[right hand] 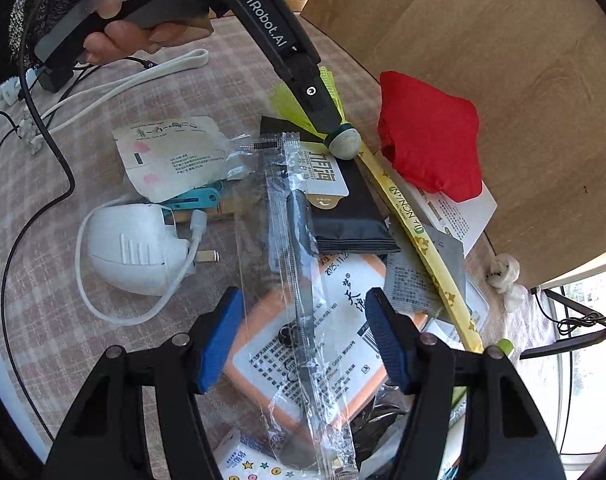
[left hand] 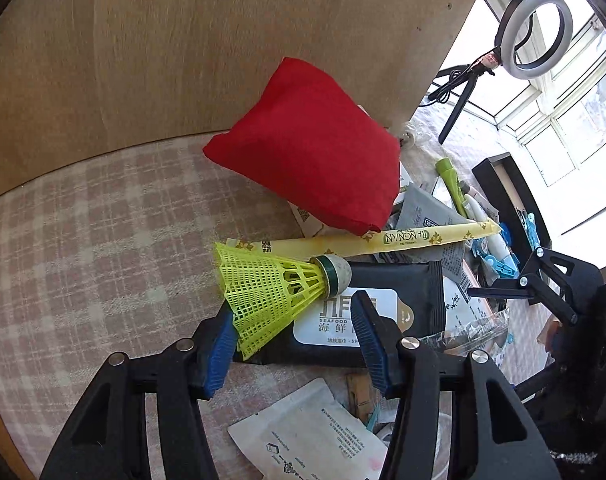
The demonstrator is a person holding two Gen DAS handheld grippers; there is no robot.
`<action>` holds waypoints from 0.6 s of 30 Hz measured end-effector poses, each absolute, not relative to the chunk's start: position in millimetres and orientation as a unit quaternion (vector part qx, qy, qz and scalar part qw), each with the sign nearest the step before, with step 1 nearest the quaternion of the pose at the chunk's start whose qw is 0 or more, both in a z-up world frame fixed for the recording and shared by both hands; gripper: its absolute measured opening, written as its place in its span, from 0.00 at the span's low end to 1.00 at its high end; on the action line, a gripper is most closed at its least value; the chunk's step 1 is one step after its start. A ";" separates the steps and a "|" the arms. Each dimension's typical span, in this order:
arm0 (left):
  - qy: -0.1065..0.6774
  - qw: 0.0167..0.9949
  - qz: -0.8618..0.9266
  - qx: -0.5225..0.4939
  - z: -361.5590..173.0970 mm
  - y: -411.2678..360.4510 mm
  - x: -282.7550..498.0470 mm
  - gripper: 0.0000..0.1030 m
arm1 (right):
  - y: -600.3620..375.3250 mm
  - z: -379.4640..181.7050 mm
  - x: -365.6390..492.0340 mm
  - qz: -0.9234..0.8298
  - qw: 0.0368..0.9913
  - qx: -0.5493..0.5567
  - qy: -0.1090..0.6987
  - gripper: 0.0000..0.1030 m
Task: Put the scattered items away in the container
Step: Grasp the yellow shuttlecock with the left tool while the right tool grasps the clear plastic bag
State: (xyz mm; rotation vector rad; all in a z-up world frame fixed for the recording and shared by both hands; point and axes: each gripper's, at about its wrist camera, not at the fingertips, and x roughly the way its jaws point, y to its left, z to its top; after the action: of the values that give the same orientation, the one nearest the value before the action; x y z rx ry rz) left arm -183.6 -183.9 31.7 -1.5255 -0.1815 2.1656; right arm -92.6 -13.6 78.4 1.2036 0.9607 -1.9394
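A yellow mesh shuttlecock [left hand: 271,296] with a white cork lies on a black wipes pack [left hand: 415,284]. My left gripper [left hand: 293,340] stands open around its skirt; the left pad [left hand: 219,344] is at the skirt's edge, while the right pad is clear of it. In the right wrist view the shuttlecock's cork [right hand: 345,142] shows under the left gripper's black arm. My right gripper [right hand: 305,340] is open above a long dark utensil in a clear wrapper [right hand: 303,280], which lies on an orange-edged packet [right hand: 343,344]. A black-rimmed box [left hand: 499,172] sits at the right.
A red bean bag [left hand: 315,152] leans against a wooden board [left hand: 223,40]. A long yellow sachet [right hand: 419,236], a white mask [right hand: 135,252], a white packet [right hand: 171,156], cables and other packets cover the checked cloth [left hand: 83,220]. A ring light [left hand: 535,32] stands far right.
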 end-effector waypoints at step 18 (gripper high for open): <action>-0.104 0.236 0.807 -0.531 49.1 -184.7 -170.9 0.02 | 19.6 102.4 -122.5 -0.755 0.347 0.520 0.201 0.04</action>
State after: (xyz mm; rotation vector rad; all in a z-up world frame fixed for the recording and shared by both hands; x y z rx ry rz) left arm -170.9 -184.7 49.1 -1.4563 -0.2843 2.2137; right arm -122.5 19.6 102.4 1.3481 0.5206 -1.9583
